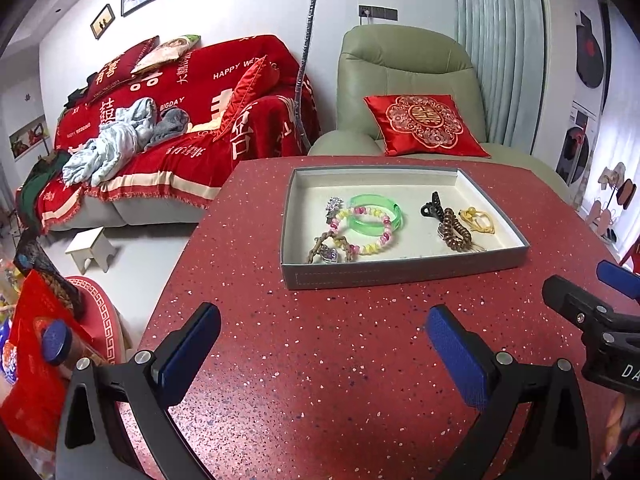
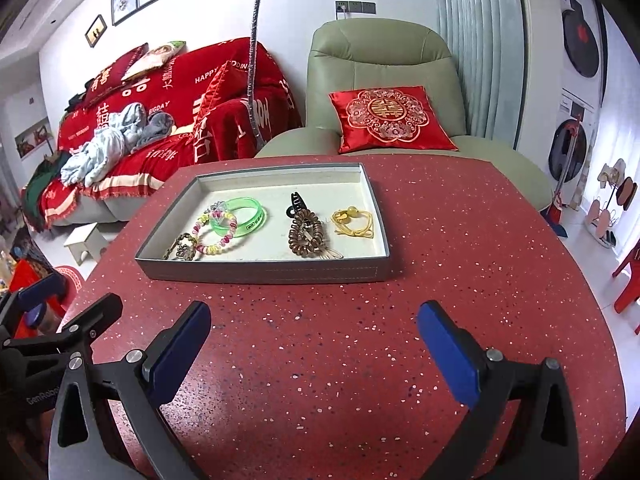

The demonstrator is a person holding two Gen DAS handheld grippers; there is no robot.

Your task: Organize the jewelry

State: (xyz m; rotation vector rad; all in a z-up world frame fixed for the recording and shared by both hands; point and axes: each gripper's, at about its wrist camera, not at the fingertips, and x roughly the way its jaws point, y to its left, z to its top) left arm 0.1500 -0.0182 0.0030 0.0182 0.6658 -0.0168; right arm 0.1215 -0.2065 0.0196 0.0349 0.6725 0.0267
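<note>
Ahead of my left gripper [image 1: 322, 354], jaws spread wide and holding nothing, the tray [image 1: 404, 270] lies on the table [image 1: 320, 380] with its long axis crosswise. In it, left to right: bead bracelet [image 1: 366, 226], green bangle [image 1: 376, 214], brown coil [image 1: 454, 230], yellow tie [image 1: 478, 220]. My right gripper [image 2: 314, 350] hovers level beside it, equally open and empty.

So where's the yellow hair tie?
In both views, the yellow hair tie lies at the tray's right end, just right of the brown coil tie.
</note>
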